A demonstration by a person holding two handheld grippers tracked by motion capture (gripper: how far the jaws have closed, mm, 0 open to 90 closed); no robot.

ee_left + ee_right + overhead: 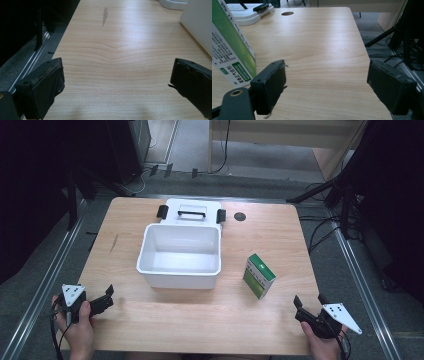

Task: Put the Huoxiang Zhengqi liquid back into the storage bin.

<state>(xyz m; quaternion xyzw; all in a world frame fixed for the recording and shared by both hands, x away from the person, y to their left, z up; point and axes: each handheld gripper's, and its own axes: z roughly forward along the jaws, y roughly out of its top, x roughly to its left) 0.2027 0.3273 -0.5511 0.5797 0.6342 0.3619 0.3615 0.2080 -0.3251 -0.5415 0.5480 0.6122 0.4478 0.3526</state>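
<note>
Overhead arrangement: a wooden table [200, 320] carried a white open bin [180, 256] at its centre, with the bin's white lid [192, 210] lying flat just behind it, touching or nearly touching the far wall. The lid bore a black handle [192, 213] and two black latches, one at each end. A small dark round hole [240, 216] marked the tabletop to the right of the lid. A green-and-white carton [259, 276] stood upright on the table to the right of the bin, apart from it.

My left gripper [102, 301] rested at the near left corner of the table, held in my left hand [80, 332]; its jaws were spread wide with nothing between them. In the left gripper view, bare wood lay between the jaws, a grey smear [105, 15] showed farther off on the wood, and the bin's white wall [197, 22] stood at the right edge.

My right gripper [306, 310] sat at the near right corner, held in my right hand [322, 345], its jaws likewise spread and empty. In the right gripper view, the carton [230, 50] stood just beside the left jaw, tilted in frame, whether touching I could not tell.
</note>
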